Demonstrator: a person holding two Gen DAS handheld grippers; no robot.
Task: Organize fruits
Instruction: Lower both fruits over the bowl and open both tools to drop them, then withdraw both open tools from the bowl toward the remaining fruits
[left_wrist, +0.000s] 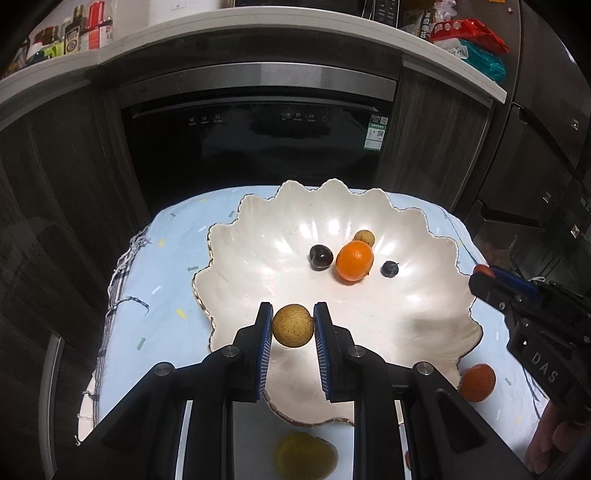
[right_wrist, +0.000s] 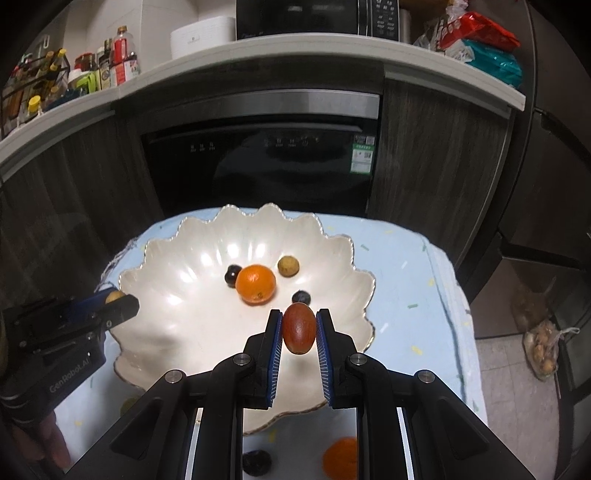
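A white scalloped bowl (left_wrist: 258, 236) (right_wrist: 177, 258) sits on a light blue cloth. In it lie an orange (left_wrist: 354, 260) (right_wrist: 256, 283), a dark plum (left_wrist: 320, 257) (right_wrist: 232, 275), a small tan fruit (left_wrist: 364, 237) (right_wrist: 288, 266) and a dark blueberry (left_wrist: 389, 268) (right_wrist: 301, 297). My left gripper (left_wrist: 293, 325) is shut on a tan round fruit (left_wrist: 293, 325) above the bowl's near left part; it also shows in the right wrist view (right_wrist: 116, 297). My right gripper (right_wrist: 299, 328) is shut on a reddish-brown oval fruit (right_wrist: 299, 328) above the bowl's near right part; it also shows in the left wrist view (left_wrist: 484, 273).
On the cloth near the bowl lie an orange (left_wrist: 478, 382) (right_wrist: 341, 458), a yellow-green fruit (left_wrist: 304, 456) and a dark fruit (right_wrist: 256, 463). A black oven (left_wrist: 255, 155) stands behind the table. A bag of fruit (right_wrist: 543, 350) lies on the floor at the right.
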